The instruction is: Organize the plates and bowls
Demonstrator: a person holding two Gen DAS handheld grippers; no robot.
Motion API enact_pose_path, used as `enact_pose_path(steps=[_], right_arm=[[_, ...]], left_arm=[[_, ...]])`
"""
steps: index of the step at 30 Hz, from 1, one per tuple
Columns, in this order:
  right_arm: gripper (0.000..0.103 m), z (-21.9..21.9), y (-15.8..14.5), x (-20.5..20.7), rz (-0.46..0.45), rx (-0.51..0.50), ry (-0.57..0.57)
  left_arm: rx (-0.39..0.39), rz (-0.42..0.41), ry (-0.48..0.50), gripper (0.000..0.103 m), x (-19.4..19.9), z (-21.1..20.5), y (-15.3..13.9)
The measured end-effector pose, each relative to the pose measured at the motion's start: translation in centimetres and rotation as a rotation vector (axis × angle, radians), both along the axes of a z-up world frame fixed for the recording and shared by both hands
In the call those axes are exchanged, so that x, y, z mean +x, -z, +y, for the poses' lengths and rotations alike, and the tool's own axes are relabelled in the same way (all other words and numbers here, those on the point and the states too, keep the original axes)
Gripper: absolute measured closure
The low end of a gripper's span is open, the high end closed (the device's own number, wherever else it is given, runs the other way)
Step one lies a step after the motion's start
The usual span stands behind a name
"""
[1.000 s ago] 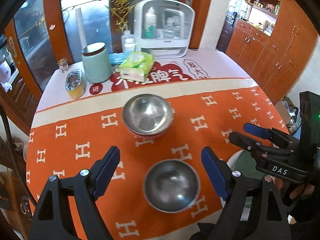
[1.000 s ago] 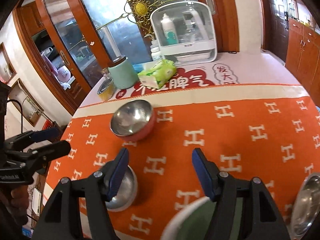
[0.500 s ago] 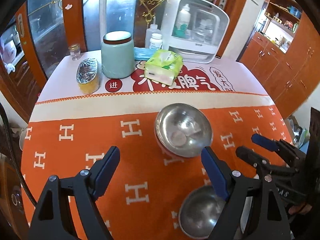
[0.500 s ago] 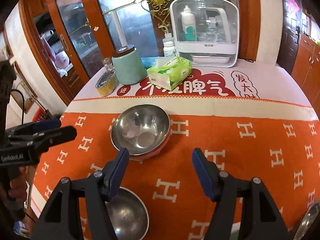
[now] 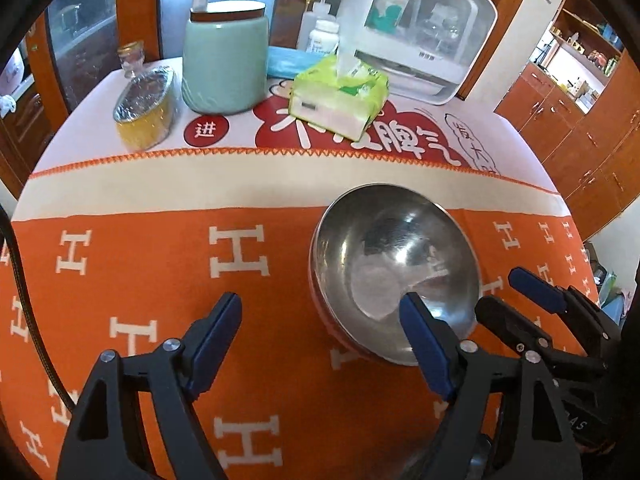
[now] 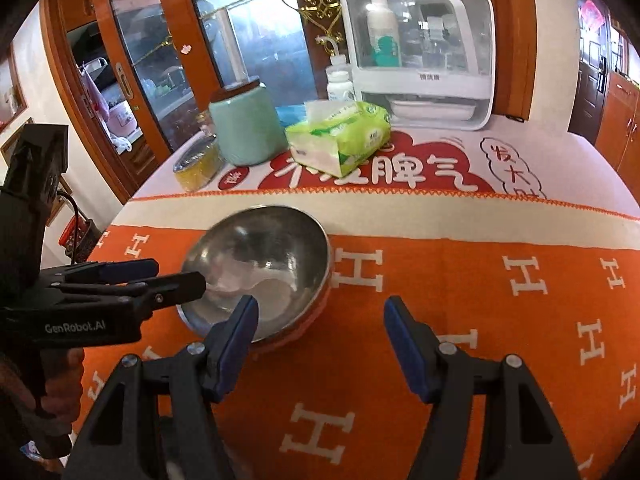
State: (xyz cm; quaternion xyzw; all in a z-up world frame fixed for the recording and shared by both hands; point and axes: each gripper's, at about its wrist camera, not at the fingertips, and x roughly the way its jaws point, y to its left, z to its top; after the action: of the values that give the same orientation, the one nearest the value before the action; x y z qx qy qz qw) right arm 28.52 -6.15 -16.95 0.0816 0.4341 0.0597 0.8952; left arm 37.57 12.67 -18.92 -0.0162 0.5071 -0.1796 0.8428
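The steel bowl [image 5: 394,276] sits on the orange cloth [image 5: 160,240] of the worktop, not yet lifted or stacked, so the sorting is barely begun as far as these views show. The left gripper [image 5: 320,330] has its jaws released, one finger [image 5: 424,344] over the bowl's near rim; they have just been closing slightly, with nothing pressed between them. The right gripper [image 6: 320,338] hangs with jaws released just beside the bowl. Compared with a second ago, both grippers are lower and closer to this bowl, and the second bowl has dropped out of view.
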Motion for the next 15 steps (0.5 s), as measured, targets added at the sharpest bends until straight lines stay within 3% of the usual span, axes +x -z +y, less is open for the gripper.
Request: enact_pose_path(steps=[4, 6, 10, 12, 15], right_arm=[[0.037, -0.2, 1.1, 0.4, 0.022, 0.043, 0.009], [0.037, 0.0, 1.4, 0.6, 0.023, 0.049, 0.002], [0.038, 0.7, 2.0, 0.9, 0.04, 0.032, -0.02], [0.04, 0.8, 2.2, 0.9, 0.046, 0.039, -0.019], [0.053, 0.8, 2.5, 1.0, 0.065, 0.055, -0.02]], left_arm=[[0.01, 0.035, 0.007, 0.028, 0.8, -0.6, 1.7], [0.012, 0.053, 0.005, 0.037, 1.1, -0.7, 2.4], [-0.002, 0.085, 0.001, 0.045, 1.3, -0.9, 3.4], [-0.009, 0.098, 0.004, 0.055, 1.3, -1.0, 3.7], [-0.033, 0.111, 0.022, 0.072, 1.2, -1.4, 4.1]])
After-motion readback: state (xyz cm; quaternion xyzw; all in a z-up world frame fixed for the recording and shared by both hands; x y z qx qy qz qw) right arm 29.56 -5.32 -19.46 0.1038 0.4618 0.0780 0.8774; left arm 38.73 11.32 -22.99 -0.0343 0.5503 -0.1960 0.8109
